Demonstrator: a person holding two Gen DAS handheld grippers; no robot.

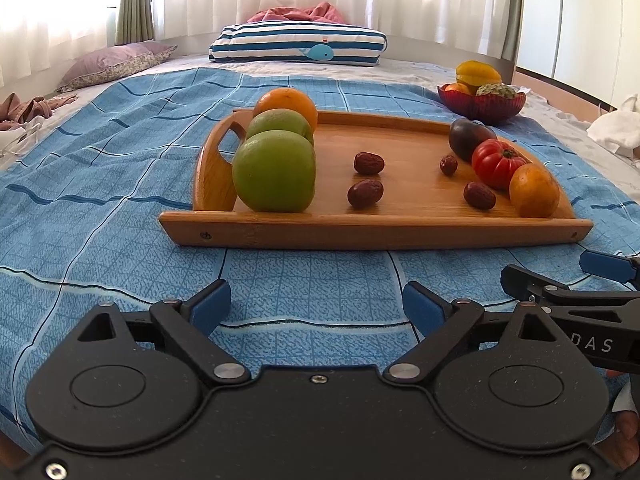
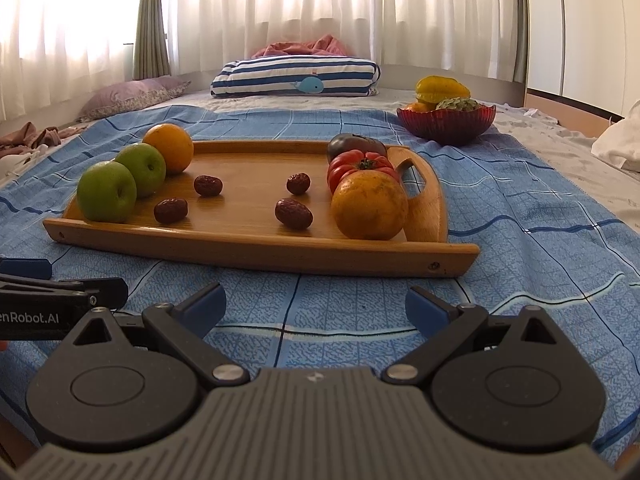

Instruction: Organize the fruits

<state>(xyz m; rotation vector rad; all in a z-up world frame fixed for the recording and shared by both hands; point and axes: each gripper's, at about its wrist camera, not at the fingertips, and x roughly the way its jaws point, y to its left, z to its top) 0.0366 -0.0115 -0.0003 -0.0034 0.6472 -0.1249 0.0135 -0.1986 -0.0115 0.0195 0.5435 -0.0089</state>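
Note:
A wooden tray (image 1: pixel 360 232) (image 2: pixel 248 252) lies on the blue bedspread. On its left stand two green apples (image 1: pixel 274 172) (image 2: pixel 106 192) and an orange (image 1: pixel 286 106) (image 2: pixel 169 147) in a row. On its right are a dark tomato (image 1: pixel 468 136) (image 2: pixel 354 145), a red tomato (image 1: pixel 496 162) (image 2: pixel 360 164) and an orange (image 1: pixel 534 190) (image 2: pixel 370 204). Several red dates (image 1: pixel 365 193) (image 2: pixel 293 213) lie in the middle. My left gripper (image 1: pixel 318 308) and right gripper (image 2: pixel 316 306) are both open and empty, just in front of the tray.
A red bowl (image 1: pixel 482 104) (image 2: pixel 446 122) with a starfruit and other fruit stands at the back right. A striped pillow (image 1: pixel 298 44) (image 2: pixel 296 78) and a purple pillow (image 1: pixel 112 62) lie at the bed's head. White cloth (image 1: pixel 616 124) lies at the right.

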